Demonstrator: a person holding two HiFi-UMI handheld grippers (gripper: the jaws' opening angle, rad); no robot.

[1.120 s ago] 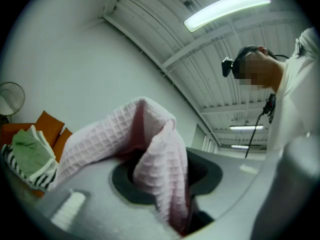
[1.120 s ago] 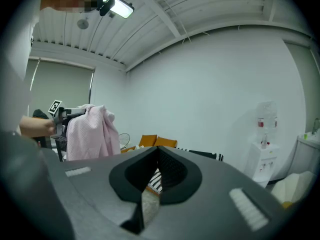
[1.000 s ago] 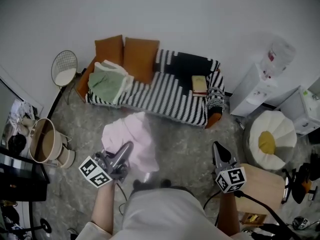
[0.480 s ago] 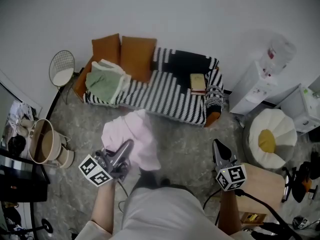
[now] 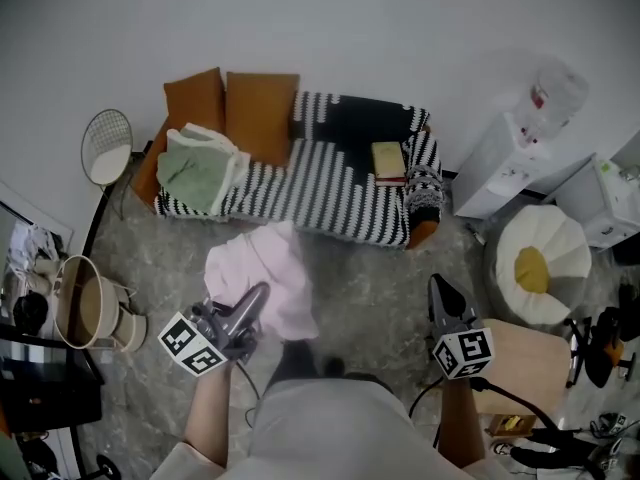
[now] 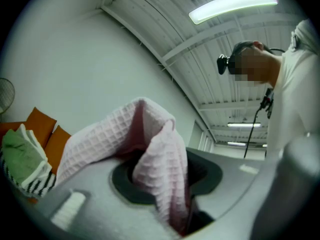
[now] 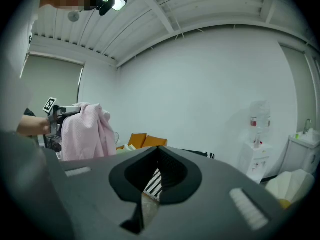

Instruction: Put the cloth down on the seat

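A pink waffle cloth [image 5: 265, 276] hangs in my left gripper [image 5: 256, 296], whose jaws are shut on a fold of it. In the left gripper view the pink cloth [image 6: 159, 156] rises out of the jaws and drapes to both sides. The seat is a sofa [image 5: 330, 183] with a black-and-white striped cover, across the floor ahead of me. My right gripper [image 5: 438, 288] is at the lower right, shut and empty. In the right gripper view the right gripper [image 7: 158, 153] points at the sofa [image 7: 156, 180], with the pink cloth [image 7: 85, 131] off to the left.
On the sofa are two orange cushions [image 5: 232, 108], a green and white folded cloth [image 5: 195, 168] and a book [image 5: 388, 160]. A round fan [image 5: 106, 146] and a basket [image 5: 88, 303] stand at the left. A water dispenser [image 5: 520, 153], a white pouf [image 5: 540, 268] and a wooden stool [image 5: 528, 363] are at the right.
The sofa has slid left in the head view as I move over the floor. Both grippers keep their places before me, the pink cloth still held in the left one.
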